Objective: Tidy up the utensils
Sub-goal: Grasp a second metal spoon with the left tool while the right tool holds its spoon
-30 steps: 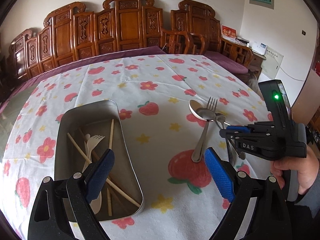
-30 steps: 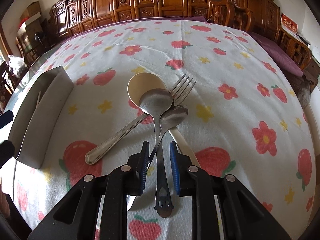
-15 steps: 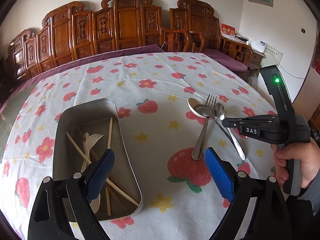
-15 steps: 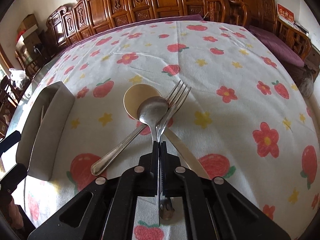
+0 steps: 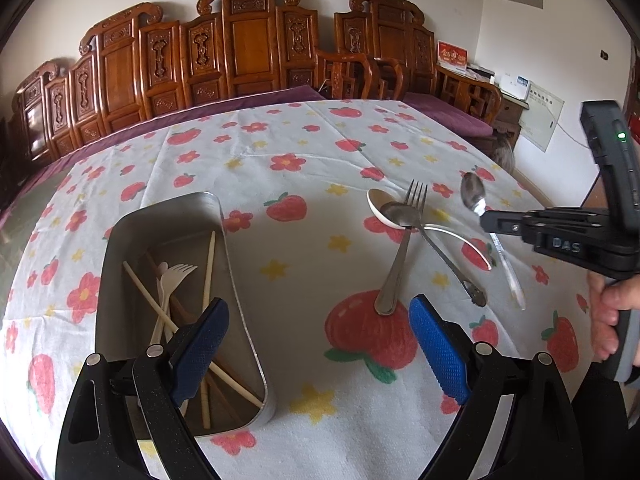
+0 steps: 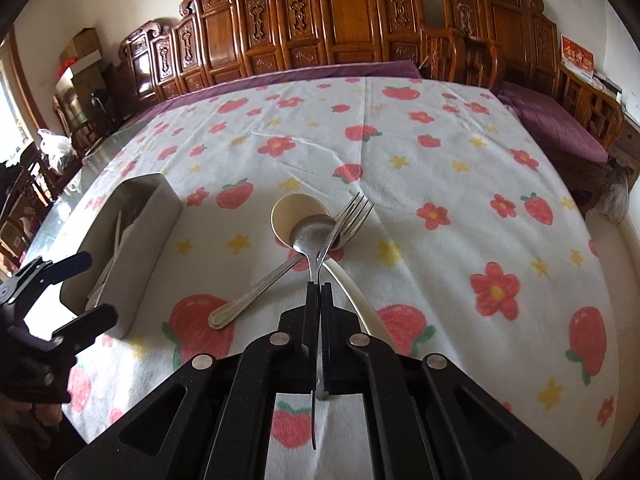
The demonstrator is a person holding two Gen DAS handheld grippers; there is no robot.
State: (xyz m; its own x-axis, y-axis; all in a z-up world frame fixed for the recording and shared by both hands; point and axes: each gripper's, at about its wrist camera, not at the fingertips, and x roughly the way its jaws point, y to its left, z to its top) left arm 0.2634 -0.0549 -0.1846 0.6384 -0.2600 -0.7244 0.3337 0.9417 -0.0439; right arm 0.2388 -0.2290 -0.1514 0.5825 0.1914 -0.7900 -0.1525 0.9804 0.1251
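One small steel spoon is clamped in the right gripper, lifted; next, carry it left to the metal tray beneath the left gripper, whose jaws stand apart.

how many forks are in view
2: metal fork lying on the tablecloth, white fork in the metal tray; more could be hidden there.

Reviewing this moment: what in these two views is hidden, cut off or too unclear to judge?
- Metal tray, left view: the left gripper covers its near contents.
- Tray, right view: its wall hides nearly everything inside.
- Held spoon, right view: the shut right gripper covers part of its handle.
- White spoon, right view: its handle runs behind that gripper.
- Person's hand, left view: cut by the edge.
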